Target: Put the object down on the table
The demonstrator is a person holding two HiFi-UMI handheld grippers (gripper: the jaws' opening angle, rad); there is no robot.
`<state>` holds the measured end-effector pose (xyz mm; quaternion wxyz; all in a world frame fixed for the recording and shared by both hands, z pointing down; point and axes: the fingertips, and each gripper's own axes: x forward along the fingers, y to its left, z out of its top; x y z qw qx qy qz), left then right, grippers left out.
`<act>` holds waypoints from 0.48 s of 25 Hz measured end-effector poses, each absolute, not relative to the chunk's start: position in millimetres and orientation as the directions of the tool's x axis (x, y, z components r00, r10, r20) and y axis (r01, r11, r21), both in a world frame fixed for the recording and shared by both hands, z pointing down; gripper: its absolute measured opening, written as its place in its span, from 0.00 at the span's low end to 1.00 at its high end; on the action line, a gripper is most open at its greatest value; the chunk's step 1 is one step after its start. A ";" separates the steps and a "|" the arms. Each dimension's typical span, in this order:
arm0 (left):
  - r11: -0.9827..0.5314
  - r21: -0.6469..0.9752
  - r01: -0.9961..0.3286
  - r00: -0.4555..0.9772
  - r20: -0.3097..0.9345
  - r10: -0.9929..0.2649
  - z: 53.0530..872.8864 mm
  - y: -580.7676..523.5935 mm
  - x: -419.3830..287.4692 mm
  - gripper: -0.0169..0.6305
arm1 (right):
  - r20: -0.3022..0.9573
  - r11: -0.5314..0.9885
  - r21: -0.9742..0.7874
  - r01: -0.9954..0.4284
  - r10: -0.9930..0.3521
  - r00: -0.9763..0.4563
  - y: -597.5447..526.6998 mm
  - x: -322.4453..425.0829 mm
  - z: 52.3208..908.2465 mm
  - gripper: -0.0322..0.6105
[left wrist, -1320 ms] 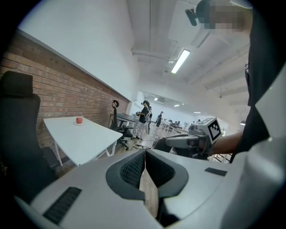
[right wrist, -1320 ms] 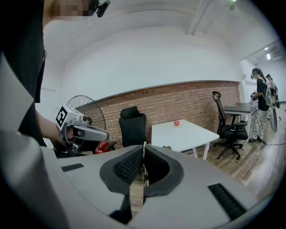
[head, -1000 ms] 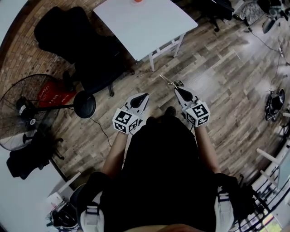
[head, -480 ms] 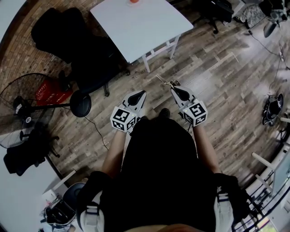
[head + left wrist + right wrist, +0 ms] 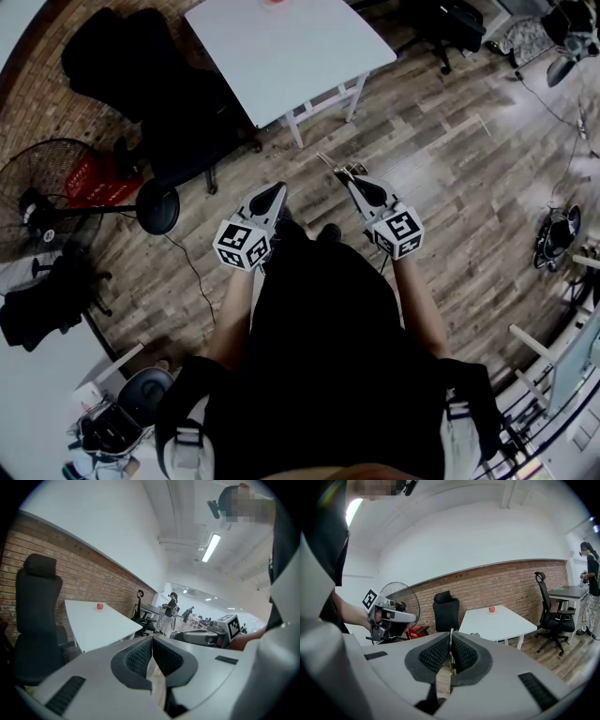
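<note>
- The right gripper [image 5: 354, 180] has its fingers [image 5: 464, 656] clamped on a thin metal object [image 5: 335, 168], which pokes out past the tips above the wooden floor [image 5: 450, 187].
- The left gripper [image 5: 275, 192] is held beside it, fingers together, with nothing between them.
- The white desk [image 5: 300, 56] stands ahead, well apart from the object.
- A small red thing [image 5: 491, 609] sits on the desk.

Right gripper [image 5: 451, 641] tight on a thin metal object [image 5: 451, 662] (white table [image 5: 499, 626] well beyond)
</note>
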<state>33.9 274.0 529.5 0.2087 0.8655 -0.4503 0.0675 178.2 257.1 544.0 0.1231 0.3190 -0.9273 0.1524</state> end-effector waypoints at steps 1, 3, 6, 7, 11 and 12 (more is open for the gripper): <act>-0.503 0.306 -0.808 0.583 0.301 -0.754 529.0 274.2 34.7 0.06 | 0.320 0.752 -0.204 -0.627 -0.554 -0.768 255.8 178.9 543.1 0.06; -0.502 0.301 -0.810 0.581 0.298 -0.758 527.7 274.7 36.8 0.06 | 0.313 0.754 -0.203 -0.625 -0.554 -0.771 253.3 179.6 542.4 0.06; -0.515 0.276 -0.811 0.582 0.304 -0.754 525.4 275.9 39.5 0.06 | 0.310 0.757 -0.203 -0.621 -0.552 -0.774 251.8 178.1 541.4 0.06; -0.520 0.271 -0.810 0.584 0.308 -0.751 524.9 276.1 39.7 0.06 | 0.308 0.758 -0.204 -0.619 -0.550 -0.776 251.9 177.3 540.9 0.06; -0.522 0.293 -0.801 0.595 0.296 -0.747 523.1 271.2 38.5 0.06 | 0.311 0.757 -0.205 -0.621 -0.551 -0.774 249.0 176.2 542.9 0.06; -0.523 0.292 -0.801 0.596 0.295 -0.747 522.8 269.0 38.5 0.06 | 0.314 0.755 -0.204 -0.623 -0.553 -0.772 246.9 176.8 544.4 0.06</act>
